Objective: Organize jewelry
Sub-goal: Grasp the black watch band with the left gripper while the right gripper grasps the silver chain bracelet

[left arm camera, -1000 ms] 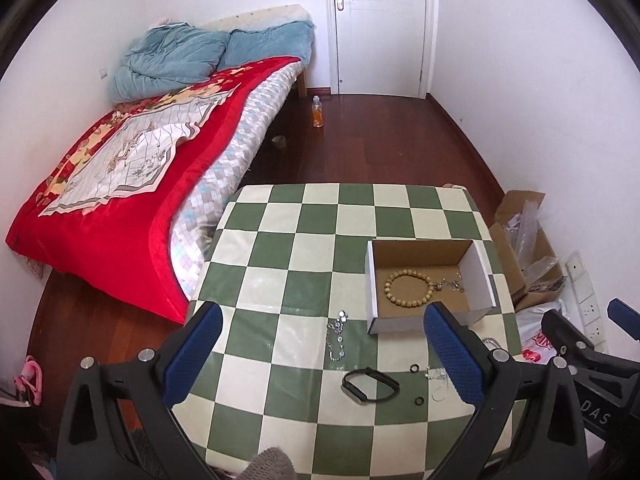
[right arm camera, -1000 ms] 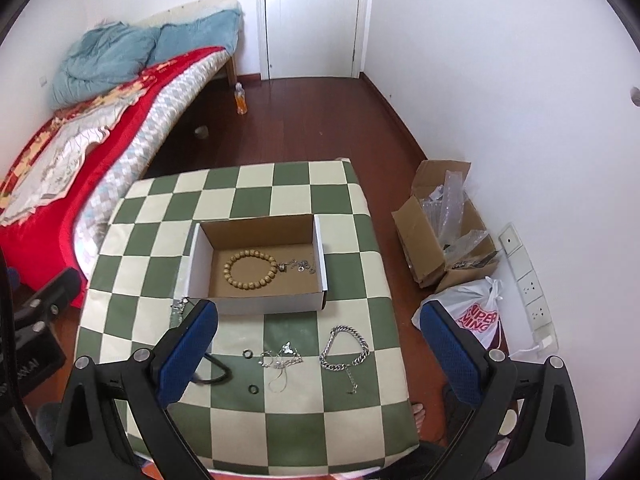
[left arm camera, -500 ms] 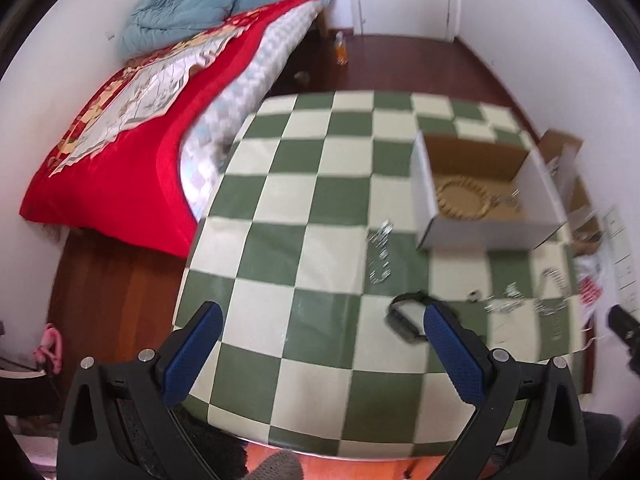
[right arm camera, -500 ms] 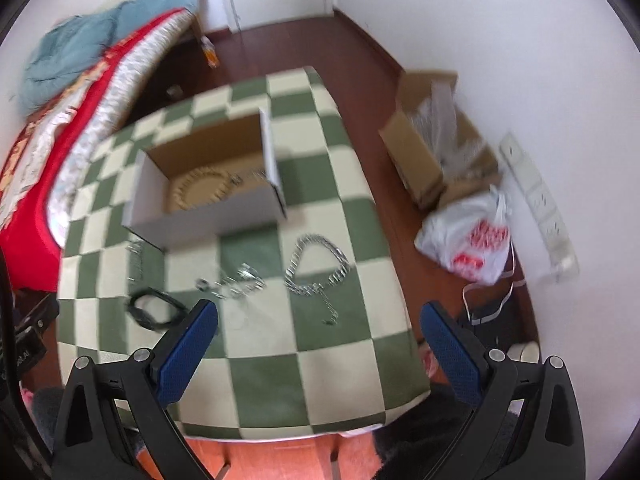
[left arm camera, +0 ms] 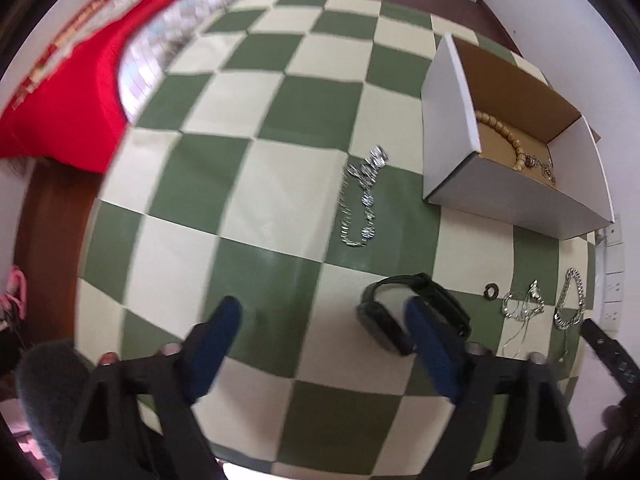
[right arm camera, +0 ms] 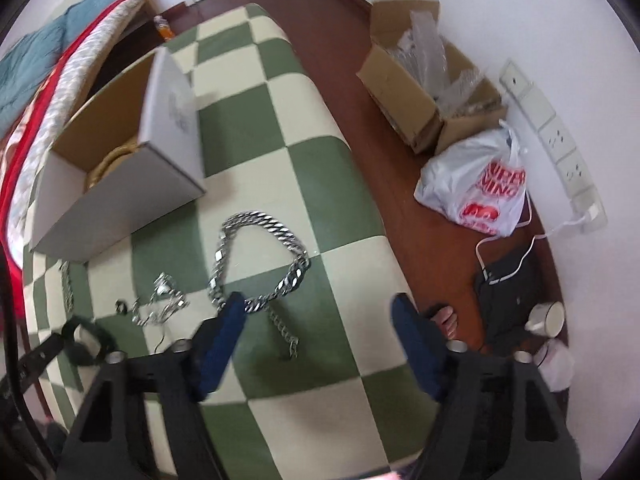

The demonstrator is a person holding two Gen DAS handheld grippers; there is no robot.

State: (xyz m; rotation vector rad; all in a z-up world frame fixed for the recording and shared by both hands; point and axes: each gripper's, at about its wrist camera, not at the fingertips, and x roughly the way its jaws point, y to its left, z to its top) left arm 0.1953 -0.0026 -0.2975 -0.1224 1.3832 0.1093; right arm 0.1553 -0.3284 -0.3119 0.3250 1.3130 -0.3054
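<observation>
Both grippers have dropped closer to the checkered table. Left gripper, jaws spread wide and empty, has its right finger at the black band. Right gripper, equally wide and empty, hovers over the silver chain bracelet near the box.
</observation>
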